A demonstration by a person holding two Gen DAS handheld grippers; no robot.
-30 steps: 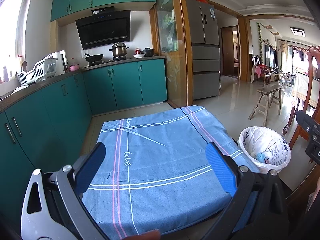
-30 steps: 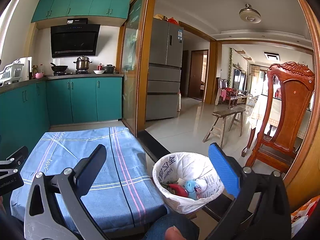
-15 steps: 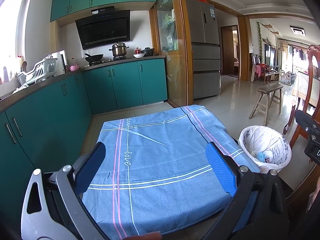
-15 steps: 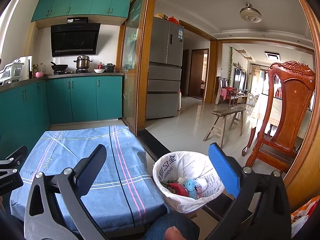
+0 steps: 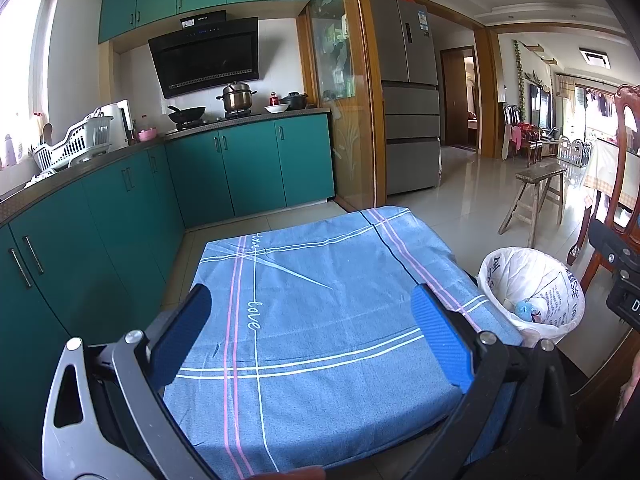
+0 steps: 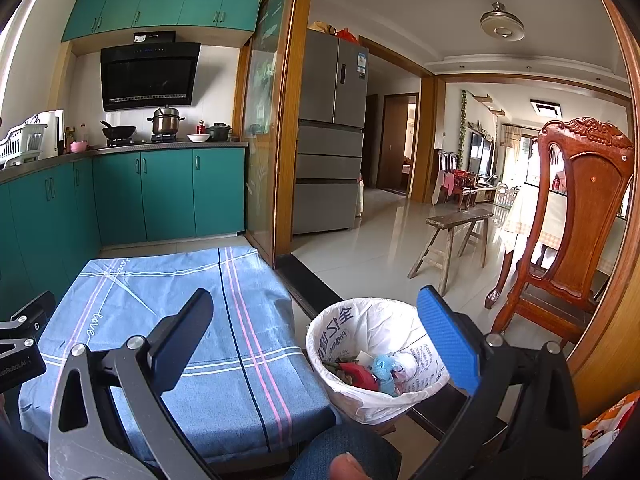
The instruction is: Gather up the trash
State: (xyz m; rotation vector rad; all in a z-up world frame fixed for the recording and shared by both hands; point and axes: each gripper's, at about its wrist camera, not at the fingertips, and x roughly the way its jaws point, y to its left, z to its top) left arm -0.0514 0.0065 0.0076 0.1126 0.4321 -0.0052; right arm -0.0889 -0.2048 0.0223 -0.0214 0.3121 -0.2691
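A: Where are the two tools?

B: The left tool (image 5: pixel 310 336) hangs over the blue cloth (image 5: pixel 320 320) that covers the bench (image 6: pixel 248 446), its fingers spread wide apart with nothing between them. The right tool (image 6: pixel 316 344) hangs over the seam between the bench and the bin (image 6: pixel 360 396), fingers equally wide apart and empty.

A: And the trash?

B: In the bin. From the right wrist view, a red piece (image 6: pixel 360 374), a light blue wad (image 6: pixel 384 368) and pale crumpled paper (image 6: pixel 404 362) lie together at the bottom of the white liner bag (image 6: pixel 376 320), at about 5 o'clock from the centre of the frame. From the left wrist view the bin (image 5: pixel 532 292) stands at about 3 o'clock, just beside the right edge of the bench, and only the blue wad (image 5: pixel 526 308) shows clearly.

A: Anything lying on the cloth?

B: Only its printed pink and white stripes and the word "love".

A: The surroundings?

B: Teal cabinets (image 5: pixel 248 164) at 11 o'clock with a steel pot (image 5: pixel 237 97) on the stove, a grey fridge (image 6: pixel 332 132) at 12, a wooden stool (image 6: pixel 456 236) and a carved wooden chair (image 6: pixel 580 216) at 3.
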